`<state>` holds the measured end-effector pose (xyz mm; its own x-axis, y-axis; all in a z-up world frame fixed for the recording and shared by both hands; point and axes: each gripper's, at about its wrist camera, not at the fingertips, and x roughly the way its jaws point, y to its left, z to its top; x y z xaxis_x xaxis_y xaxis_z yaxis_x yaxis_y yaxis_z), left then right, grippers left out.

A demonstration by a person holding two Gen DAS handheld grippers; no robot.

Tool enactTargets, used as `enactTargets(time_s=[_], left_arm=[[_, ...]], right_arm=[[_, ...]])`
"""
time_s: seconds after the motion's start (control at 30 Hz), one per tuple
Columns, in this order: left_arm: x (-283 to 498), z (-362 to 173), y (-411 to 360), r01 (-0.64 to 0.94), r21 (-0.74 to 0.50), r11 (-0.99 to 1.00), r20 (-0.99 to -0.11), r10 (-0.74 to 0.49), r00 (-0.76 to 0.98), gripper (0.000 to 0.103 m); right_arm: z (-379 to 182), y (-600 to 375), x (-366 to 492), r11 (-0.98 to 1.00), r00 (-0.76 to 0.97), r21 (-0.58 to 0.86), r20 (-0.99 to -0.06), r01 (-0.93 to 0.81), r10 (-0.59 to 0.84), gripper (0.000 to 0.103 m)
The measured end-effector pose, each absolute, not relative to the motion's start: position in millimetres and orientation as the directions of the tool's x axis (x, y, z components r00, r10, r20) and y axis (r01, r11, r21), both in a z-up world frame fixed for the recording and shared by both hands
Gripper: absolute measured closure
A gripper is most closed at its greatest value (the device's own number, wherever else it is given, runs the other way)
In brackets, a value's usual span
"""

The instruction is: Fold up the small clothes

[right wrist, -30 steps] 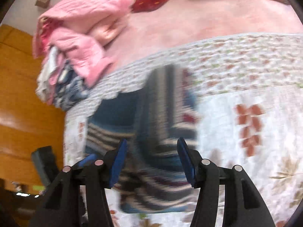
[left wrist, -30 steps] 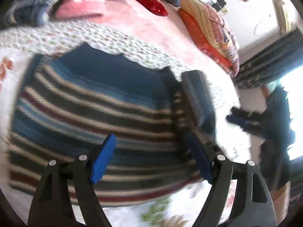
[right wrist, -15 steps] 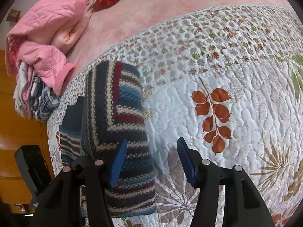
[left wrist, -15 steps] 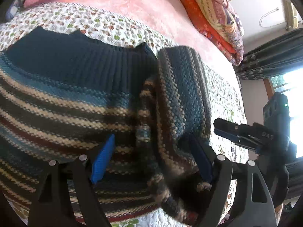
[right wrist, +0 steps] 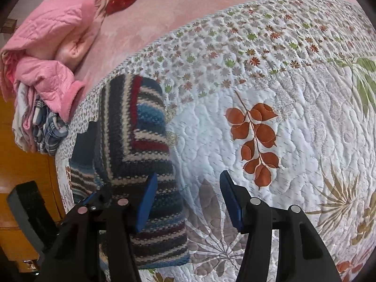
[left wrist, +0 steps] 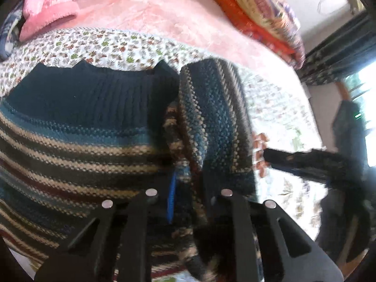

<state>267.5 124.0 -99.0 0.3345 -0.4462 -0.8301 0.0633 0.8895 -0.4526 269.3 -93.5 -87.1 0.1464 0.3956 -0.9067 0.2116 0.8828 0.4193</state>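
Striped knit sweater (left wrist: 89,141) in navy, teal, cream and dark red, spread flat on a white quilt (right wrist: 293,117) printed with leaves and small flowers. One sleeve (left wrist: 211,117) turned inward, lying over the body along the sweater's right side. Left gripper (left wrist: 188,202) low over that sleeve, jaws drawn close together with a bunch of the sleeve's knit pinched between them, one blue pad (left wrist: 171,197) showing edge-on. Right gripper (right wrist: 188,202) just beside the sweater's folded edge (right wrist: 164,164), jaws spread wide, nothing between them, only quilt below. Right gripper also visible from the left wrist camera as a dark blurred shape, off to the side. Pile of pink padded clothing (right wrist: 47,47) and a checked garment near the far edge of the bed, well apart. Orange and patterned bedding (left wrist: 258,18) stacked beyond.

Likely risks: thick, loose knit dragging the layer beneath when pulled, skewing the fold; a grip on only a few loops slipping free partway; the sleeve springing back open once released, since nothing pins it; the free gripper too far off the cloth to steady it.
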Motion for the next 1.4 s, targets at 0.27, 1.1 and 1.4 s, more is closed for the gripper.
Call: enactTargets(time_s=[0.27, 1.1, 1.4], left_arm=[[248.4, -63.9, 146.9, 0.102, -0.555, 0.825, -0.728, -0.542, 0.421, 0.088], [211.1, -62.5, 334.0, -0.069, -0.63, 0.774, -0.672, -0.498, 0.549, 0.088], [211.3, -61.6, 361.0, -0.075, -0.626, 0.776, -0.675, -0.492, 0.55, 0.088]], right_arm=[[-82.5, -77.3, 269.0, 0.904, 0.145, 0.397, -0.915, 0.161, 0.376, 0.047], [-99.0, 58.7, 249.8, 0.757, 0.037, 0.651, -0.756, -0.055, 0.653, 0.031], [-93.5, 102.5, 247.2, 0.788, 0.05, 0.589, -0.794, -0.181, 0.605, 0.034]])
